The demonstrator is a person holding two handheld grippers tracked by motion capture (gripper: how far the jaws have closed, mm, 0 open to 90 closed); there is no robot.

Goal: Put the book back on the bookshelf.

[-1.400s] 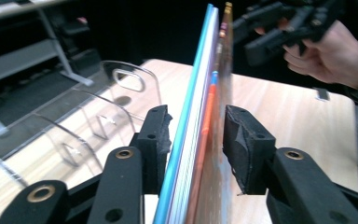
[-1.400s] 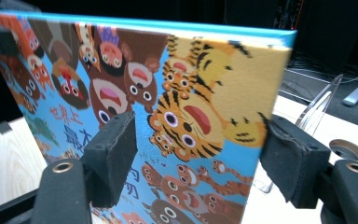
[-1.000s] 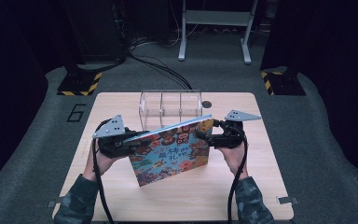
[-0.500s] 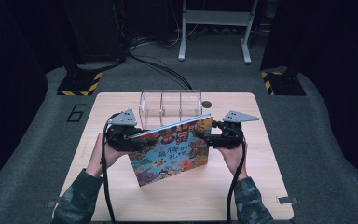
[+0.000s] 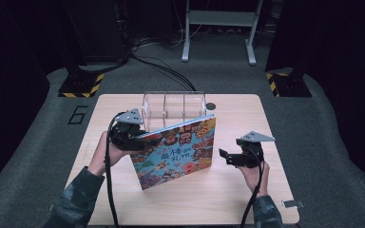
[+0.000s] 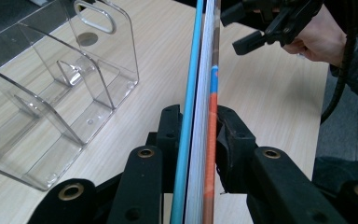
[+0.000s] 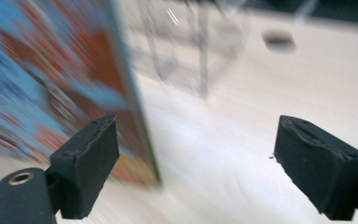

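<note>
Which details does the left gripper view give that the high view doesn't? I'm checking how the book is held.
The left gripper view alone shows the left gripper with both jaws pressed on the book edge, pages visible between the covers. The high view alone shows the book's colourful cover, its tilted stand on the table, and the right gripper apart from it. Both show the clear divider rack and the person's right hand.

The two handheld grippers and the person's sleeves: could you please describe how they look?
Both the left gripper and the right gripper are black, each topped by a grey three-cornered plate, with a black cable trailing back along the forearm. The left gripper view shows brass-coloured rivets in the black jaw arms; the right gripper view shows thick, blocky black pads. The sleeves are a dark, mottled camouflage-like green.
</note>
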